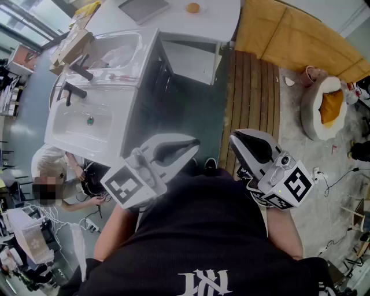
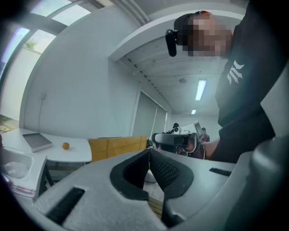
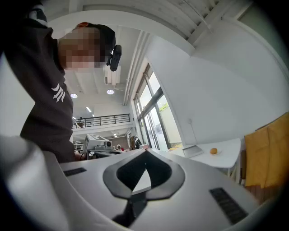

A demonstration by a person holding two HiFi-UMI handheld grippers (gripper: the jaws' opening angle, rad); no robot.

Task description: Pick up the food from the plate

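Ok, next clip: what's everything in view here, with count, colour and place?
food: one, orange, on the white table at the far end
table: one, white, top of the head view
laptop or tablet: one, grey, on the table left of the food
sink unit: one, white, two basins, left of centre
faucets: two, black, on the sink unit's left edge
cardboard box: one, brown, beyond the sink unit
wooden planks: brown strip of floor, right of centre
pet bed: one, white with orange cushion, floor at right
crouching person: one, light top, lower left
left tool: white, shut, empty, close to the body
right tool: white, shut, empty, close to the body
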